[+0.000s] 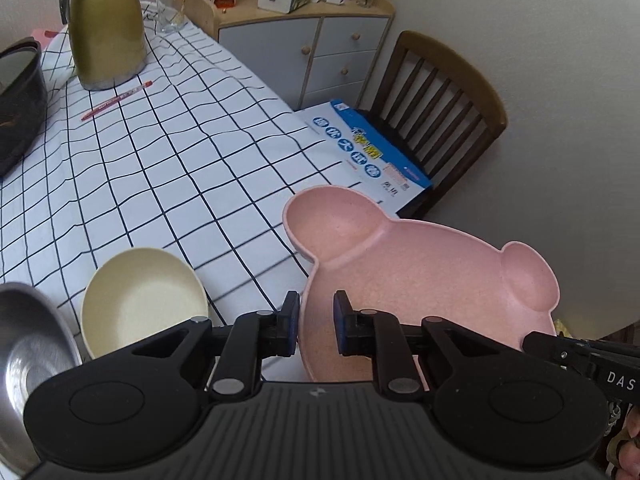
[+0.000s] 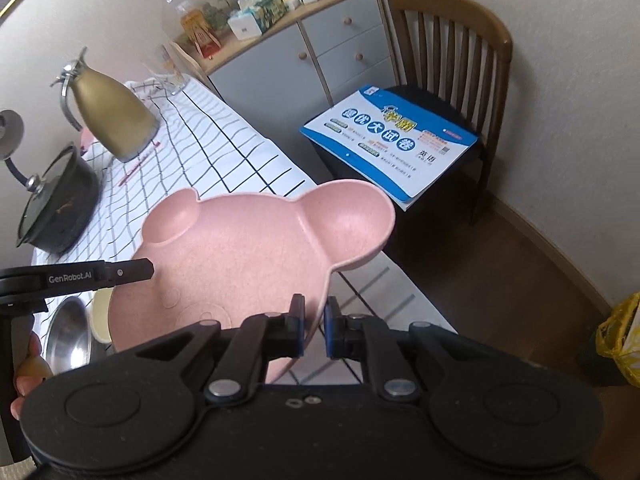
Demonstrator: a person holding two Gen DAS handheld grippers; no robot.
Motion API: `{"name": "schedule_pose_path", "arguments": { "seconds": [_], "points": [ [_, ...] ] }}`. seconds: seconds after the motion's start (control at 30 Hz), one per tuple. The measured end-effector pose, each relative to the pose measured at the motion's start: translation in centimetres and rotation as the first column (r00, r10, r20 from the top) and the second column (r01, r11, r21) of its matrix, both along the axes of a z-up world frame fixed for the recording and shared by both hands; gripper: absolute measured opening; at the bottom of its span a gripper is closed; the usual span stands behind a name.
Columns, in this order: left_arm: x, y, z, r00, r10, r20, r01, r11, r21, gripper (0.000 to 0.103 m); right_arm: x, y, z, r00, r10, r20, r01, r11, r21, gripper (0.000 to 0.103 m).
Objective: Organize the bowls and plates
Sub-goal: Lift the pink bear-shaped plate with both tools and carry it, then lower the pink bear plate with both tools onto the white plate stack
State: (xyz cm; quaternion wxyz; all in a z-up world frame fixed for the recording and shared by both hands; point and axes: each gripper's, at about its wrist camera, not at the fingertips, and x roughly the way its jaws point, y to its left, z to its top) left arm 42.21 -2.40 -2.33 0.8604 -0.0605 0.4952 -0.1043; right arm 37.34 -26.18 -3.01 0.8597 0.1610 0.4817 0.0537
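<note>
A pink bear-shaped plate (image 1: 420, 276) with two ear compartments hangs above the checked tablecloth, held from both sides. My left gripper (image 1: 316, 312) is shut on its near left rim, one pad inside and one outside. My right gripper (image 2: 314, 316) is shut on the opposite rim of the pink plate (image 2: 240, 248); its finger also shows in the left wrist view as the right gripper (image 1: 560, 344). The left gripper (image 2: 136, 272) reaches the plate's left edge in the right wrist view. Below lie a cream bowl (image 1: 144, 300) and a steel bowl (image 1: 28, 356).
On the table (image 1: 180, 160) stand a gold thermos jug (image 1: 106, 24), a black lidded pot (image 1: 20, 100), a red pen (image 1: 116, 100) and a glass (image 1: 168, 4). A wooden chair (image 2: 452, 60) bearing a blue booklet (image 2: 388, 140) and a grey cabinet (image 2: 320, 52) stand beyond the table's edge.
</note>
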Motion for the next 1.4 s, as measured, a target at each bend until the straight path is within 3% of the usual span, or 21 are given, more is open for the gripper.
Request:
{"name": "schedule_pose_path", "arguments": {
  "seconds": [0.3,0.57,0.97,1.4],
  "points": [
    [-9.0,0.3,3.8,0.998,-0.007,0.062,0.007,1.000,0.008,0.017,-7.2,-0.1,3.5,0.999,0.014,0.049,-0.014,1.000,0.002,0.010],
    [-17.9,1.2,4.8,0.996,0.014,0.092,-0.016,1.000,0.012,0.017,-13.2,-0.1,3.9,0.997,0.054,0.051,-0.056,0.998,0.034,0.010],
    [-28.3,2.8,2.1,0.992,0.110,0.066,-0.110,0.994,-0.003,0.017,-20.2,0.6,1.2,0.984,0.175,0.029,-0.176,0.982,0.066,0.010],
    [-31.2,3.3,-3.4,0.984,0.164,0.063,-0.167,0.985,0.037,0.017,-21.6,2.7,-3.3,0.959,0.280,0.050,-0.280,0.960,0.008,0.010]
  ]
}}
